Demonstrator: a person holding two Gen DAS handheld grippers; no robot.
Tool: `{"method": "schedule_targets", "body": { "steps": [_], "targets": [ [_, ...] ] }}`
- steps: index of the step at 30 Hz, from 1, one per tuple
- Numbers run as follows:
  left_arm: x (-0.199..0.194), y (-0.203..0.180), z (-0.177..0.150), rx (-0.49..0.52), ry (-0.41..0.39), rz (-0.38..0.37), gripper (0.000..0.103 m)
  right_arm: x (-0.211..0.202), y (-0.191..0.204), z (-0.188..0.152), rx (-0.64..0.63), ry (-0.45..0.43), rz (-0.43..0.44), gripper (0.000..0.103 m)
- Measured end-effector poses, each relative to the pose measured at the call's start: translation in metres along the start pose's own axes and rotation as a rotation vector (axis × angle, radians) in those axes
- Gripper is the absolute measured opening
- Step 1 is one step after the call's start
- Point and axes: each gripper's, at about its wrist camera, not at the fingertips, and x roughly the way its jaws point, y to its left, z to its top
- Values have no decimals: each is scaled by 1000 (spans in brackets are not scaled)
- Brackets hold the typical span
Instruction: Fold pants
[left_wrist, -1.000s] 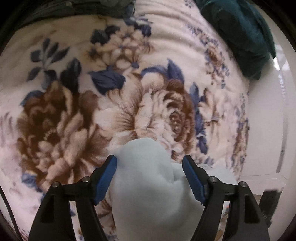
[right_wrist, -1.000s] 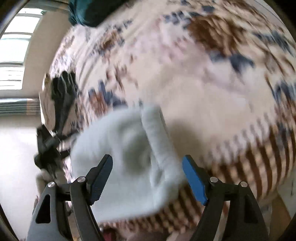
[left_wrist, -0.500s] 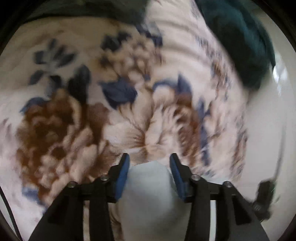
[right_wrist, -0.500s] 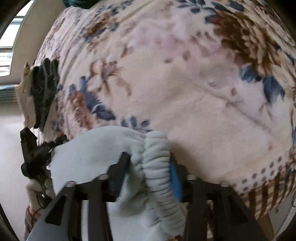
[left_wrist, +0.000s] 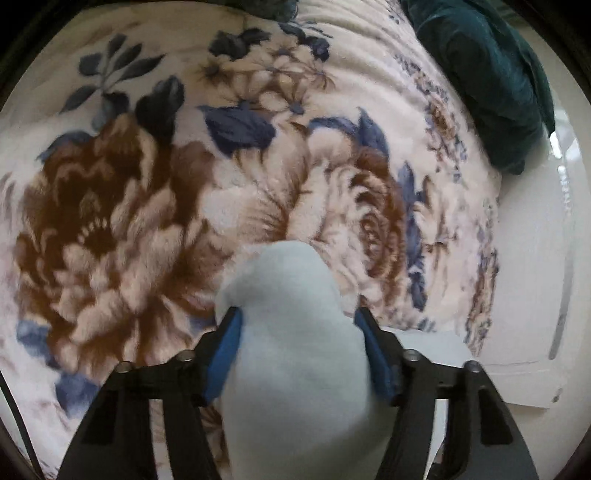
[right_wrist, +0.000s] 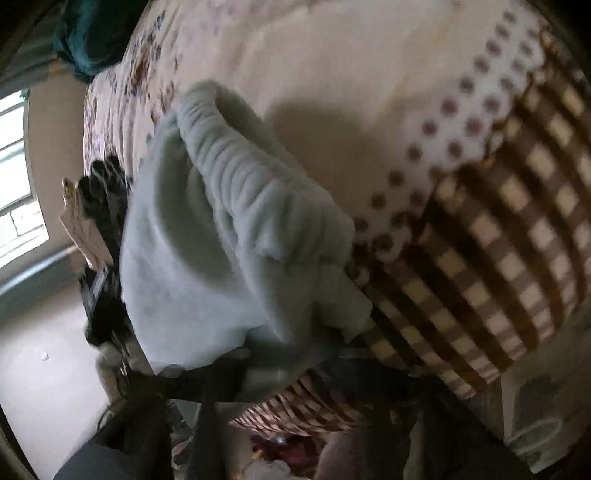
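pale blue pants (left_wrist: 295, 332), floral brown-and-blue blanket (left_wrist: 147, 203)

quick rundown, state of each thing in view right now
pants: pale blue, bunched, lifted off the blanket, gathered waistband showing
left gripper: fingers either side of a pants fold, jaws just opened a little
right gripper: blurred, just shut on pants fabric
floral blanket: spread flat
teal cloth: heaped at far edge

The right hand-held gripper (right_wrist: 295, 373), open around the pants (right_wrist: 229, 236) a second ago, has just closed on their fabric beside the waistband and rolled. The left hand-held gripper (left_wrist: 299, 350) narrowed, then reopened a little around the pants' light-blue fold.
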Motion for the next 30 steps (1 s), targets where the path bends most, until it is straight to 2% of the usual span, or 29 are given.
{"method": "schedule_targets", "body": {
  "steps": [3, 5, 6, 7, 8, 9, 11, 12, 13, 15, 18, 19, 21, 22, 23, 24, 25, 27, 30],
  "targets": [
    [12, 6, 6, -10, 16, 36, 58, 5, -3, -4, -60, -26, -103, 14],
    [6, 6, 6, -15, 27, 43, 60, 13, -9, -1, -34, 23, -89, 15],
    [-4, 3, 4, -15, 29, 49, 62, 12, -1, 1, -59, 37, -87, 24],
    [-17, -1, 0, -9, 18, 58, 62, 7, 7, 3, -85, 34, -100, 44],
    [-35, -8, -8, 10, -14, 72, 61, 3, 15, 3, -112, 28, -132, 56],
    [-58, -17, -21, 36, -68, 86, 61, -7, 25, 2, -147, 12, -179, 73],
    [-95, -35, -56, 99, -129, 66, 65, -26, 40, -2, -199, -39, -181, 74],
    [-102, -40, -70, 116, -137, 72, 72, -35, 51, -7, -234, -53, -179, 74],
    [-107, -45, -91, 132, -137, 81, 72, -38, 55, -11, -250, -54, -190, 74],
    [-98, -48, -130, 156, -81, 97, 72, -36, 65, -19, -268, -47, -213, 74],
    [-58, -40, -168, 153, 17, 137, 75, -19, 72, -25, -314, -9, -223, 74],
    [-45, -32, -178, 153, 8, 167, 75, -6, 75, -27, -334, 7, -237, 74],
    [-24, -10, -181, 117, 28, 206, 83, 12, 72, -26, -348, 13, -284, 73],
    [-17, 9, -179, 46, 41, 178, 94, 19, 66, -22, -352, -15, -360, 69],
    [-13, 22, -177, 6, 46, 147, 100, 19, 55, -15, -351, -37, -430, 69],
    [-11, 26, -176, 5, 54, 127, 102, 23, 43, -7, -319, -27, -422, 69],
    [-13, 24, -175, 12, 56, 122, 101, 28, 32, 0, -267, 23, -377, 69],
    [-28, 9, -177, 54, 25, 119, 100, 28, 28, 6, -226, 87, -341, 69],
    [-57, -9, -184, 84, -64, 114, 100, 0, 64, 3, -338, 70, -385, 71]
  ]
}}
